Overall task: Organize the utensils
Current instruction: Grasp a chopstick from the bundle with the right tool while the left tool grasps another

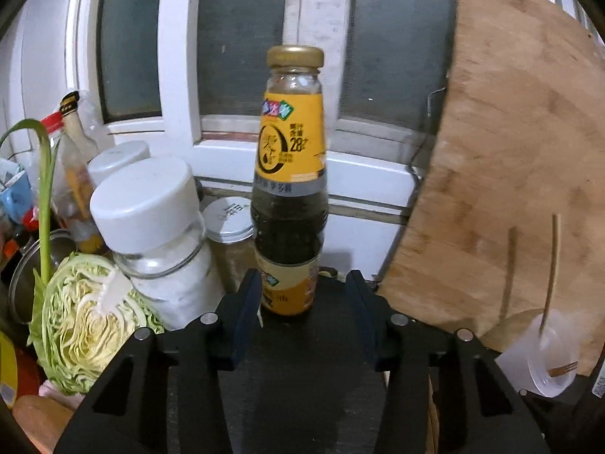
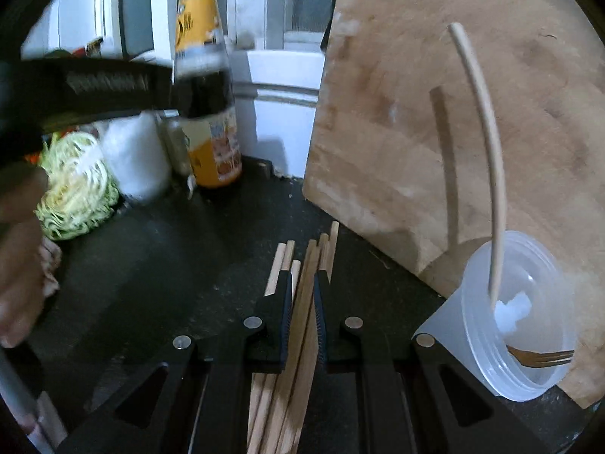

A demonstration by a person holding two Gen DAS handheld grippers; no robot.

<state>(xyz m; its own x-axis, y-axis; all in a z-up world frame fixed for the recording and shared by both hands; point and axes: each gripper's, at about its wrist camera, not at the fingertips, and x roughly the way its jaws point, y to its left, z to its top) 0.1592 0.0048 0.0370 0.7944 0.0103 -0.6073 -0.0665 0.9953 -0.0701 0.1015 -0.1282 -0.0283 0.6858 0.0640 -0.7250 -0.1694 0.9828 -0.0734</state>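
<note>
Several wooden chopsticks (image 2: 298,302) lie in a bundle on the dark counter. My right gripper (image 2: 303,291) is nearly shut around some of them. A translucent plastic cup (image 2: 491,321) stands tilted at the right, holding a wooden fork (image 2: 540,357) and one pale chopstick (image 2: 487,143). The cup also shows in the left wrist view (image 1: 544,355). My left gripper (image 1: 304,295) is open, its fingers either side of a dark sauce bottle (image 1: 291,174) with a gold cap and yellow label. In the right wrist view the left gripper's finger (image 2: 109,83) reaches to the bottle (image 2: 208,87).
A large round wooden cutting board (image 1: 510,151) leans against the window at the right. A white-capped salt jar (image 1: 151,219), a metal-lidded jar (image 1: 230,219), half a cabbage (image 1: 83,325) and more bottles crowd the left. Dark counter (image 2: 170,257) lies between.
</note>
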